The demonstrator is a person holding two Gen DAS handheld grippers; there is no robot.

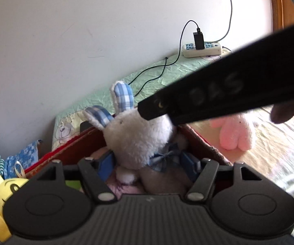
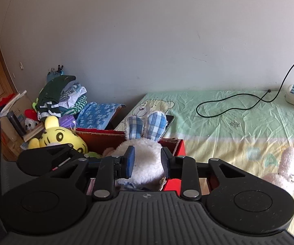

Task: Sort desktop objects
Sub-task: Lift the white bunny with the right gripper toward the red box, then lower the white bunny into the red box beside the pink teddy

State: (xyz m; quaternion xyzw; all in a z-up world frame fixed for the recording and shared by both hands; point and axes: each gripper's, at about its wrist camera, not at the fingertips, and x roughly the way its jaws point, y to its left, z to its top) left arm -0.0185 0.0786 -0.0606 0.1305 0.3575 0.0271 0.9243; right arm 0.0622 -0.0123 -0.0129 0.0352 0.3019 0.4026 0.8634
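A white plush rabbit (image 1: 134, 136) with blue checked ears and a blue bow sits over the red cardboard box (image 1: 69, 153). My right gripper (image 2: 147, 161) is shut on the rabbit's head (image 2: 147, 157), blue pads on either side. In the left wrist view the right gripper's black body (image 1: 228, 89) crosses above the rabbit. My left gripper (image 1: 149, 165) is open, its blue pads flanking the rabbit's body and bow; I cannot tell if they touch. A pink plush (image 1: 234, 134) lies on the bed to the right, also in the right wrist view (image 2: 283, 169).
The box (image 2: 175, 145) stands at the bed's left edge, holding other soft toys. A yellow plush (image 2: 61, 138) lies beside it. Folded clothes (image 2: 65, 100) and a cardboard carton (image 2: 12, 112) stand further left. A power strip (image 1: 202, 49) and black cable (image 2: 228, 104) lie on the green sheet.
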